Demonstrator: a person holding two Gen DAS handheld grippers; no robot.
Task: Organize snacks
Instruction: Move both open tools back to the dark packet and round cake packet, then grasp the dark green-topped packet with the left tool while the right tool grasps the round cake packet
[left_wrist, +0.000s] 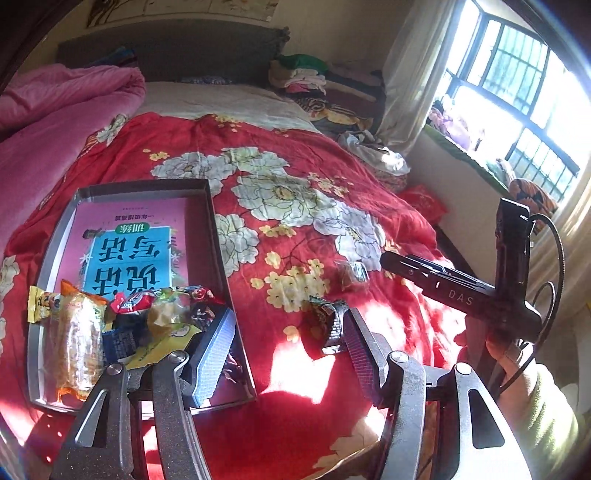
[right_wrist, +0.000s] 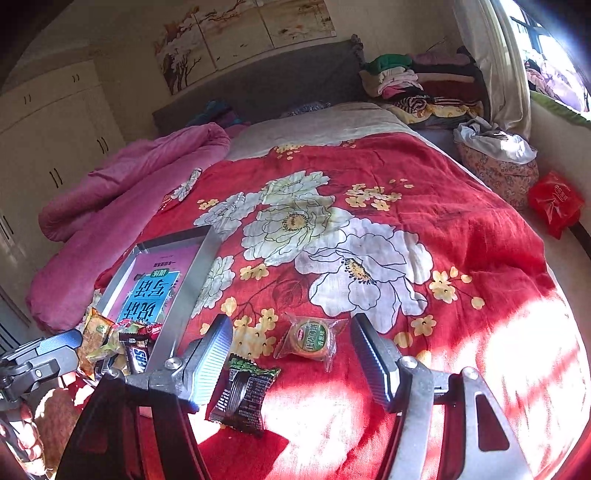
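Sunlight falls on a big bed with a red flower blanket and a pink blanket bunched up at the side. On the red blanket sits a gray box with a pink and blue book lying flat inside it. At the near end of the box is a pile of snacks, and one is a long orange pack.

My left gripper has its fingers apart and holds nothing. One finger is over the box's near corner, and the other is over the blanket.

My right gripper has its fingers apart too, and they hold nothing. Between them on the blanket lie two snacks. A black snack pack lies just beside my left finger. A round cake in a clear wrapper lies a bit farther up, close to the black one. Both are outside the box, on its right side.
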